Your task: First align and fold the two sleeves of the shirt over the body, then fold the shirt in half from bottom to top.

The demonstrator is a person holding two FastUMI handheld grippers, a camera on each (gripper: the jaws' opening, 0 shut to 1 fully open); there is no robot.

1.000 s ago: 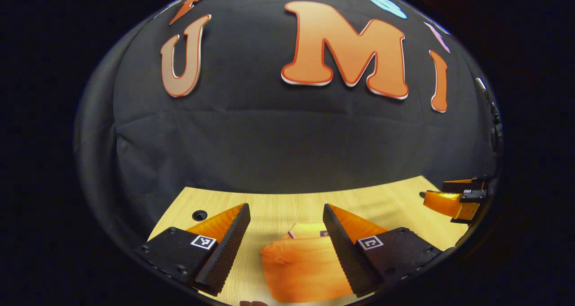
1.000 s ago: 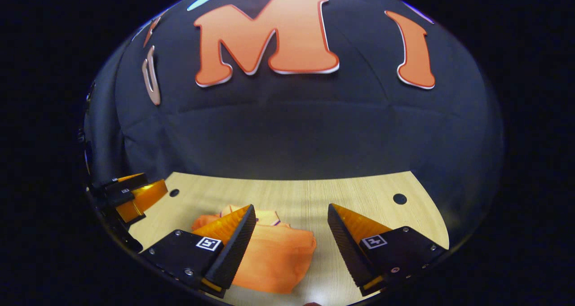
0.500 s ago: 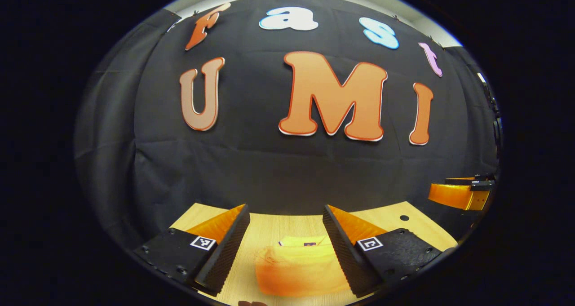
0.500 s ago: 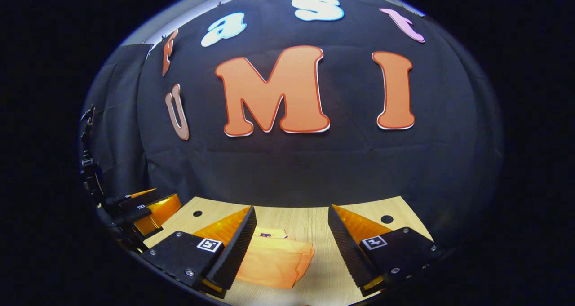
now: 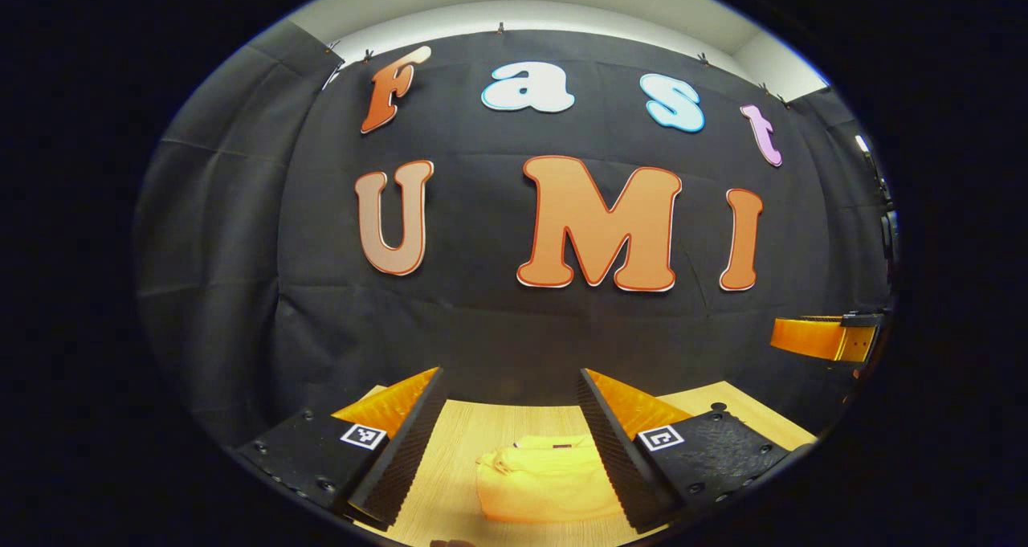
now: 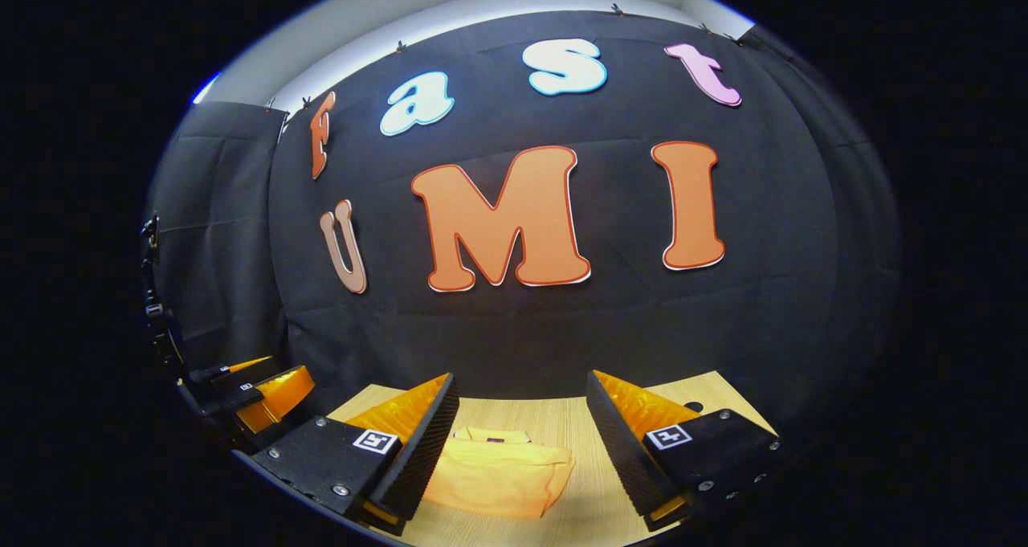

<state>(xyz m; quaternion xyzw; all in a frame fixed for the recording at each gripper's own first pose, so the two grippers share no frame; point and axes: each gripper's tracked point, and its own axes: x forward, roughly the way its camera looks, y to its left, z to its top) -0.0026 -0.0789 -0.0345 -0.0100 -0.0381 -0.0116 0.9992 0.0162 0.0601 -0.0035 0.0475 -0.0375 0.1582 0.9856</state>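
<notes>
In the left gripper view the left gripper (image 5: pixel 510 418) is held above the table (image 5: pixel 458 451) with its fingers apart and nothing between them. The ridged inner face of one finger (image 5: pixel 401 451) is seen beside the shirt (image 5: pixel 546 479), without touching it. In the right gripper view the right gripper (image 6: pixel 522 422) is likewise held apart and empty, clear of the cloth.

The shirt is laid on the table as a folded orange bundle, roughly rectangular, with its long axis running across both views. A small collar part is seen at its far edge, toward the booth wall. Its surface is soft and creased, with a bunched fold at one end.

Against the frames of a second ago, both grippers are raised and tilted up: more of the wall and a pale strip above it are shown, and the shirt and table are seen lower and smaller. The shirt's shape is unchanged.

The table is of pale wood grain, with a round dark hole (image 6: pixel 693 407) near its far right corner. The right gripper is also seen at the right edge of the left gripper view, and the left gripper (image 6: pixel 265 390) at the left edge of the right gripper view.
</notes>
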